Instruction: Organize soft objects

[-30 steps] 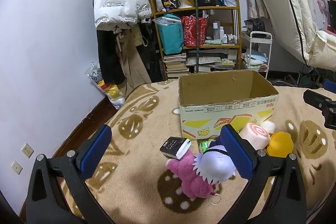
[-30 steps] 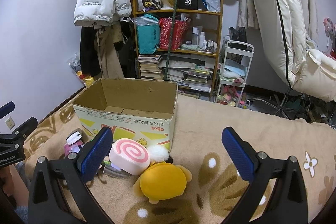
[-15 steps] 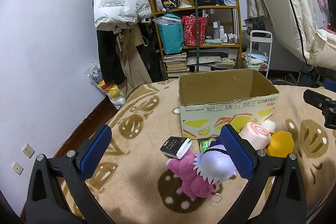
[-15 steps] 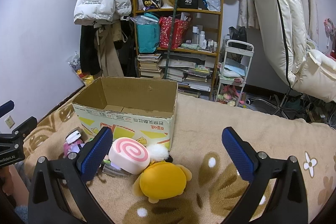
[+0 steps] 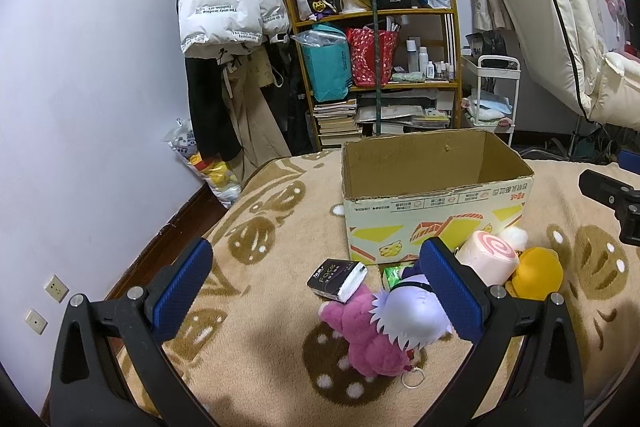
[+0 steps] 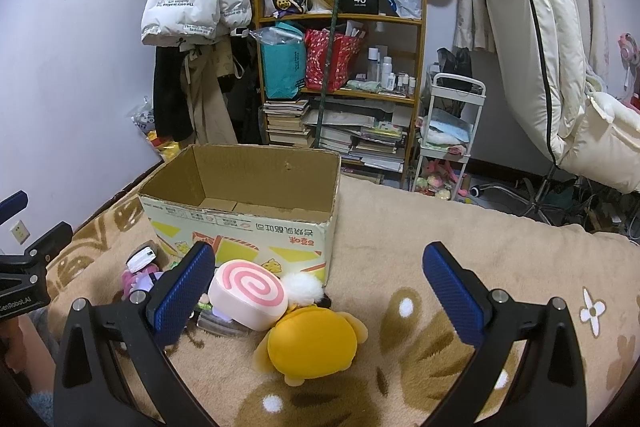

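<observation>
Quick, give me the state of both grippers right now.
Left gripper: open, holding nothing.
Right gripper: open, holding nothing.

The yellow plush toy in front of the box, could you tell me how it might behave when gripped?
The yellow plush toy looks rounded and stuffed, so it will probably squash and feel light. Its fuzzy fabric should hold against the pads without slipping. Lying flat on the blanket, it seems unlikely to roll.
</observation>
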`<action>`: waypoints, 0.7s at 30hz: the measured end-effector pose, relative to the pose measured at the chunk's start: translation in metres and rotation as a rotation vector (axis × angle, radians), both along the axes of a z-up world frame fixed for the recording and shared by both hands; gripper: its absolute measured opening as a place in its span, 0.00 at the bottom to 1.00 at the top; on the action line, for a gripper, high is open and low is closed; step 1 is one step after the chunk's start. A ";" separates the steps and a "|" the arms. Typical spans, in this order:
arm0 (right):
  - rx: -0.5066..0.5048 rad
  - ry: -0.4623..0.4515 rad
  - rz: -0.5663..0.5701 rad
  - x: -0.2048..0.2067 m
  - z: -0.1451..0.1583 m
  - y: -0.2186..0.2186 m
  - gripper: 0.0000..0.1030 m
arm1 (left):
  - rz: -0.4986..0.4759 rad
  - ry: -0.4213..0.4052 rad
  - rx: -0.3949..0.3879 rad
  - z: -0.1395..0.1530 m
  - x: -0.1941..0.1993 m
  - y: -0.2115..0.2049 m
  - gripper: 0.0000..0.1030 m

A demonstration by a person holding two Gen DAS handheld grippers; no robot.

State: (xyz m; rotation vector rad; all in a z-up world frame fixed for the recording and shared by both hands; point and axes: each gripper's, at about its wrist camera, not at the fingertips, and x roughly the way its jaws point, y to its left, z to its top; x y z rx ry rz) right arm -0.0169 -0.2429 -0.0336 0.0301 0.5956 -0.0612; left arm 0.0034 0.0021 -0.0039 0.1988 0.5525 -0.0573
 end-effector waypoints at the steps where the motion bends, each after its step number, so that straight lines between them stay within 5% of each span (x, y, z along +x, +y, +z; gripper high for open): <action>1: 0.001 -0.001 0.001 0.000 -0.001 0.000 1.00 | 0.001 0.000 0.001 0.000 0.000 0.000 0.99; 21: -0.004 0.001 0.000 0.000 0.001 -0.001 1.00 | 0.000 0.003 0.006 -0.003 0.001 0.001 0.99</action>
